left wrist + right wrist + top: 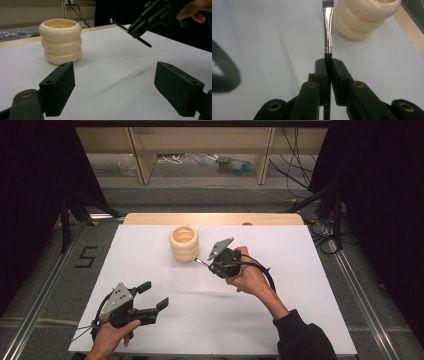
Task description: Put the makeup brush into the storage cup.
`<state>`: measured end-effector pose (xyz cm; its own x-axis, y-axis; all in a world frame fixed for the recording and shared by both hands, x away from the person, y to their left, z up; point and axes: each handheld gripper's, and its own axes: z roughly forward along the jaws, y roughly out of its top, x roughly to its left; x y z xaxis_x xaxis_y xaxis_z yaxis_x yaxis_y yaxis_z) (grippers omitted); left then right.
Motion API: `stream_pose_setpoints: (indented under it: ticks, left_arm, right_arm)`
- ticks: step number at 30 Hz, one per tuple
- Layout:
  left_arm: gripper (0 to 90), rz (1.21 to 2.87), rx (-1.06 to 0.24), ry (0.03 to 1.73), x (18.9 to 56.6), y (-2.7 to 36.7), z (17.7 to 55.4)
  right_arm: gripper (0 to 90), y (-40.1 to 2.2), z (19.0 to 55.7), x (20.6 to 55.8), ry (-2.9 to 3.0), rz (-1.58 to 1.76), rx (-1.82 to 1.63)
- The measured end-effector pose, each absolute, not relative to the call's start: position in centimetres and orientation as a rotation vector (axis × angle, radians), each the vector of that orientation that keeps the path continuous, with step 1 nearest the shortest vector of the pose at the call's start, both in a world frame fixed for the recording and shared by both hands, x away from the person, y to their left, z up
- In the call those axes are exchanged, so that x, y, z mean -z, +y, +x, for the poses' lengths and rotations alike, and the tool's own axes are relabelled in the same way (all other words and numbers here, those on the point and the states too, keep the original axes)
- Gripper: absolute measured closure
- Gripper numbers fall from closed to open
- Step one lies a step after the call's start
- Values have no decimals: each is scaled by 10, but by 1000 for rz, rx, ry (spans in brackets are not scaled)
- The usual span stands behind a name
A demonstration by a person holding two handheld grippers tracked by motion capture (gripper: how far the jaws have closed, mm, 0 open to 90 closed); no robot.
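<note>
A cream ribbed holder (184, 243), shaped like three stacked rings and open at the top, stands upright at the back middle of the white table. My right gripper (212, 265) hangs just to its right, shut on a thin paintbrush (201, 262). In the right gripper view the paintbrush (328, 25) points its metal ferrule and bristles ahead, beside the holder (364, 17) and apart from it. My left gripper (154, 295) rests near the front left, open and holding nothing. In the left gripper view the holder (60, 41) stands ahead, with the right gripper (136, 31) to its right.
A white sheet (210, 320) covers the table, with a wooden strip (215, 218) along its far edge. Beyond it are wooden shelf legs (142, 160) and loose cables (295, 165) on the floor. Dark curtains stand at both sides.
</note>
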<state>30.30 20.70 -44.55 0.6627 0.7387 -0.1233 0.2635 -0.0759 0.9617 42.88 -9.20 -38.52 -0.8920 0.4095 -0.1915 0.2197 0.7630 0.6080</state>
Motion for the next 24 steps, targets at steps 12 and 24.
stream_pose_setpoints:
  ticks: [12,24]
  left_arm:
    - [168,1649,-485,845,445,207,302]
    - [168,1649,-488,847,445,208,302]
  right_arm:
    - [840,-102,436,375,2496,533,-1146]
    - [840,-107,451,375,2432,598,-1405]
